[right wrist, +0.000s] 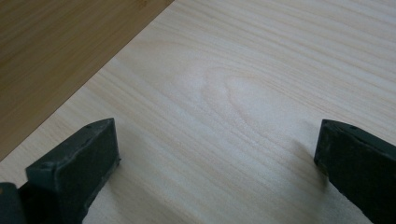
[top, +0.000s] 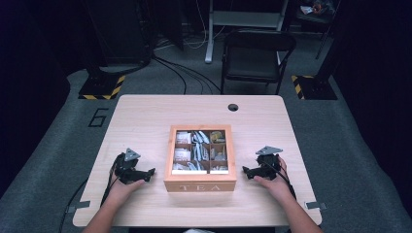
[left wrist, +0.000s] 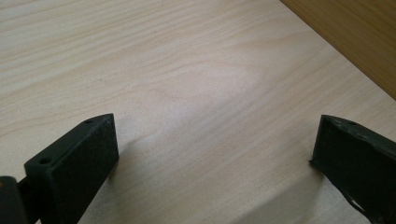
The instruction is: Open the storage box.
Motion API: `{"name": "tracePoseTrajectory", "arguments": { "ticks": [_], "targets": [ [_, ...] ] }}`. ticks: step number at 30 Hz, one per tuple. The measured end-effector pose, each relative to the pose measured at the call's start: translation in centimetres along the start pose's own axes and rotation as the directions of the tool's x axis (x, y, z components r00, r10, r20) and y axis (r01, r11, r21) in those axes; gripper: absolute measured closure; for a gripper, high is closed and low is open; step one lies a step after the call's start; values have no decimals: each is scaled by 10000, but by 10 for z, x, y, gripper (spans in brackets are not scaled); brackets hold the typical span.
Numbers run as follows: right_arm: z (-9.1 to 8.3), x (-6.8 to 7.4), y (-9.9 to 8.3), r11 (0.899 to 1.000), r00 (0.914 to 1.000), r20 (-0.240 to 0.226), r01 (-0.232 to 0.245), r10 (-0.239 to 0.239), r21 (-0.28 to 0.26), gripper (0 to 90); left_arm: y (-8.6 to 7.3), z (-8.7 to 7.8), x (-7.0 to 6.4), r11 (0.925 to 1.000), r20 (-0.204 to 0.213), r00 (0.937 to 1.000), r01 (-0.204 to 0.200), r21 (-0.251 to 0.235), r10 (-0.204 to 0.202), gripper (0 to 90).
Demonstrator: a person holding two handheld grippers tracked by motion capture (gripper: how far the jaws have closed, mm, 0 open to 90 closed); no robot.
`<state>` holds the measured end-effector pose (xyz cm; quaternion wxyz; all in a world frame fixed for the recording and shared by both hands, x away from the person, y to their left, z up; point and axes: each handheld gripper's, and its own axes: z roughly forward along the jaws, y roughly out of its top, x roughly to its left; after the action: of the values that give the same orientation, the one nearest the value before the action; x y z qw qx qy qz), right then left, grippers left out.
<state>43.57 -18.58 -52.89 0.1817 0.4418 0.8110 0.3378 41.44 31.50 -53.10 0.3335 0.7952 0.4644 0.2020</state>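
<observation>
Box (top: 200, 186) front reads "TEA"; floor marking (top: 98, 117) reads "6".

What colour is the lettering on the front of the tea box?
White letters on the light-brown wooden tea box, clearest in the high view.

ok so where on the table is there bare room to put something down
Bare wood lies behind the tea box, up to the far edge with the cable hole, and along the table on both sides of that. The near half is crowded: the left hand-held gripper and the right hand-held gripper flank the box, both open, with narrow strips between.
</observation>
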Motion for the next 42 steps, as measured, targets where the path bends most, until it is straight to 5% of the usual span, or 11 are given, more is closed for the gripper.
{"name": "tracePoseTrajectory", "arguments": {
  "ticks": [22,30,35,38,42],
  "targets": [
    [-2,-1,-2,9997,9996,-138,237,-237,-33,0,-1,-1,0,10000,53,10000,46,-45,-46,8],
    [-3,0,-3,9999,9995,-276,162,-163,-33,20,-1,-2,1,9999,-5,10000,79,-147,-79,50],
    [-3,-1,-2,9997,9993,-273,242,-243,-42,27,-1,-4,1,9995,10,10000,79,-321,-79,153],
    [-7,0,-1,9994,9991,-307,280,-286,-197,188,-1,-7,1,9994,-37,9998,188,-294,-189,233],
    [-9,-1,-1,9994,9990,-325,305,-310,-162,257,1,-11,1,9993,157,9992,361,-63,-360,289]
  ]
}}
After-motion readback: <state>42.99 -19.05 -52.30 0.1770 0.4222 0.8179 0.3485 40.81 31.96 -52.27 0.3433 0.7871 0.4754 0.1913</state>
